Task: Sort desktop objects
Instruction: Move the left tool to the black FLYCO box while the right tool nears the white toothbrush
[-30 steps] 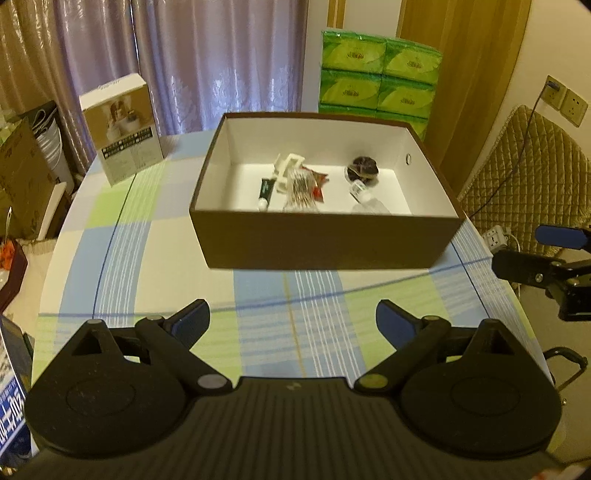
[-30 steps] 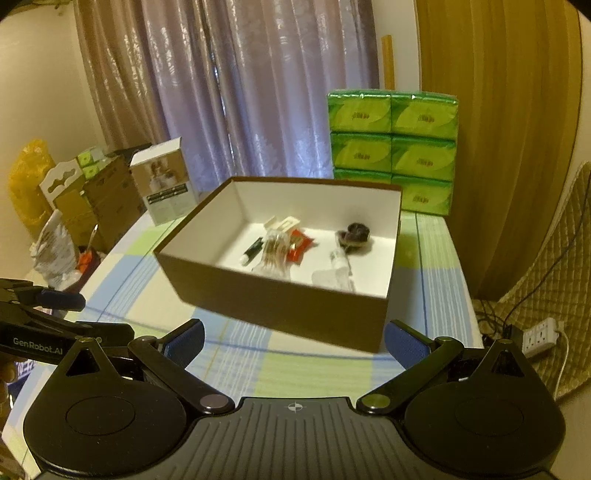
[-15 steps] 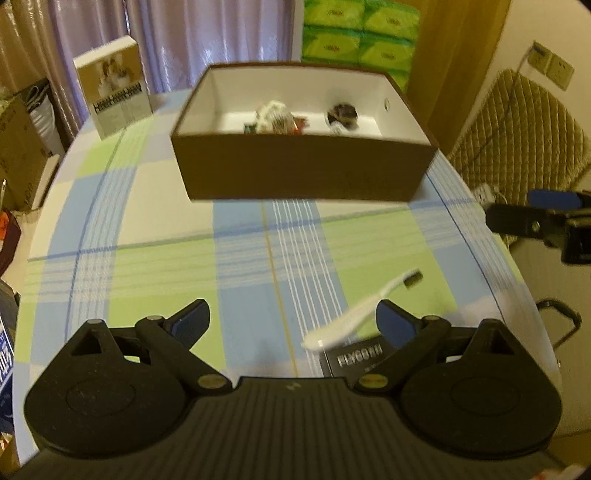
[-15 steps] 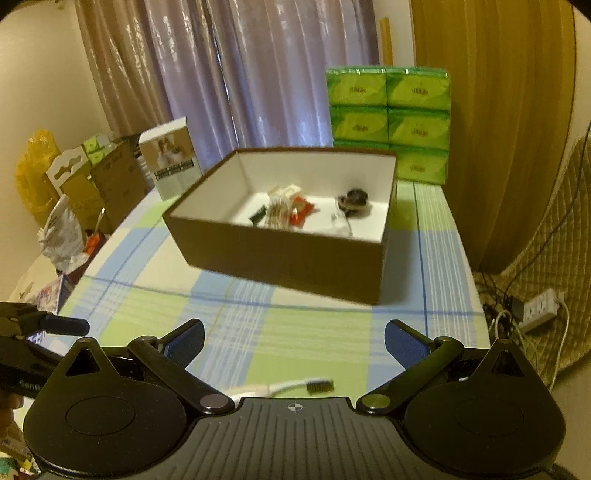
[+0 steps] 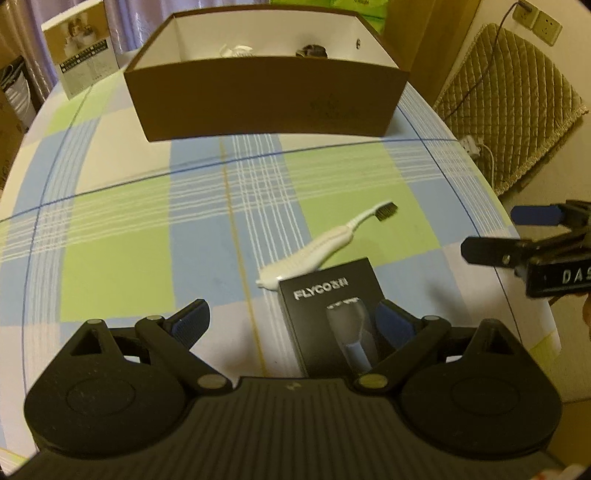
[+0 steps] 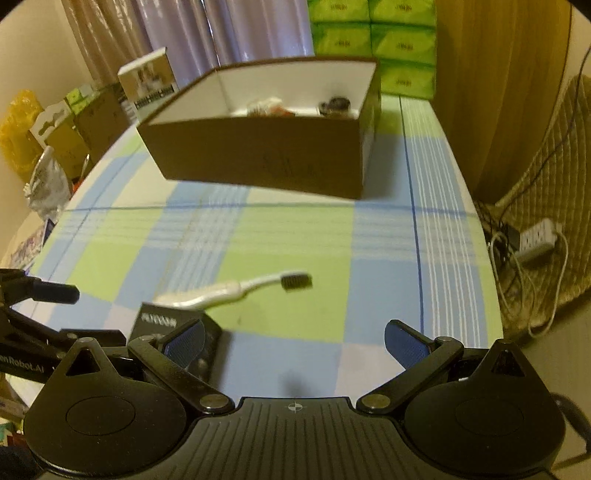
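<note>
Where the left wrist view looks down, the left tool [image 5: 291,321] stands spread over a black box [image 5: 328,314] reading "FLYCO", low centre-right; a white toothbrush [image 5: 325,245] slants from it, bristles toward upper right.

From the right wrist, the right tool [image 6: 293,341] is spread, empty; the toothbrush [image 6: 236,290] lies mid-frame, bristles right, on the checked bench [image 6: 388,277].

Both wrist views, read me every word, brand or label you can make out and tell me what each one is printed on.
"FLYCO", then small characters I can't read: black box on the table.
"DAS", cut off at the frame edge: right gripper body.
"enRobot.AI", start cut off: left gripper body.
Print on the standing white and tan box: too small.
Lettering on the green packs: too blurred.
Mark on the brown box front: unreadable.
</note>
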`<state>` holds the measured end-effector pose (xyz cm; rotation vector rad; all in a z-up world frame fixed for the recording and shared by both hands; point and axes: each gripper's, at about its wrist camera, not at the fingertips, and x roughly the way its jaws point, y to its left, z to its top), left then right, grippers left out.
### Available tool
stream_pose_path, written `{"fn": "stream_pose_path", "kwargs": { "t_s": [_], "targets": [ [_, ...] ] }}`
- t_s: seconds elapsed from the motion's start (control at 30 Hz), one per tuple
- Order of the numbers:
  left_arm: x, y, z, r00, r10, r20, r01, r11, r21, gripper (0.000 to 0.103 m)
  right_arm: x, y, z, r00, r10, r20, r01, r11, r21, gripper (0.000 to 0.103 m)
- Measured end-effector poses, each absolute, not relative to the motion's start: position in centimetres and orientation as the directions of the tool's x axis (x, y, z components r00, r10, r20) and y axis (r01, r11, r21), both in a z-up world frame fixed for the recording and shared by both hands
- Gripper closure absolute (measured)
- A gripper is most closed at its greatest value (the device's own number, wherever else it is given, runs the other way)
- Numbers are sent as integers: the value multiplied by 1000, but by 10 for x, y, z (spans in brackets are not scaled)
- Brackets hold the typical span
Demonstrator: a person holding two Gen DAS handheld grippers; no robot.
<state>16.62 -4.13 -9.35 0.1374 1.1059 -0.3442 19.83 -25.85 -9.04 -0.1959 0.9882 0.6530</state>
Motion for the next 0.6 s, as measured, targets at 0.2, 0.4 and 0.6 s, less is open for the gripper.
{"fn": "stream_pose_path", "kwargs": {
  "t_s": [0.2,0.4,0.6],
  "targets": [
    [162,-54,-104,374,-212,-903,362,930,-69,8,197,-269,-100,368,397,-841,-572,809,132,2],
    [158,-71,-117,350,-212,-913,386,920,-65,8,199,-276,-107,360,384,-850,-553,822,137,2],
    [159,-86,-135,331,-201,-922,405,913,-54,9,200,-279,-116,346,368,-863,-534,834,141,2]
  ]
}}
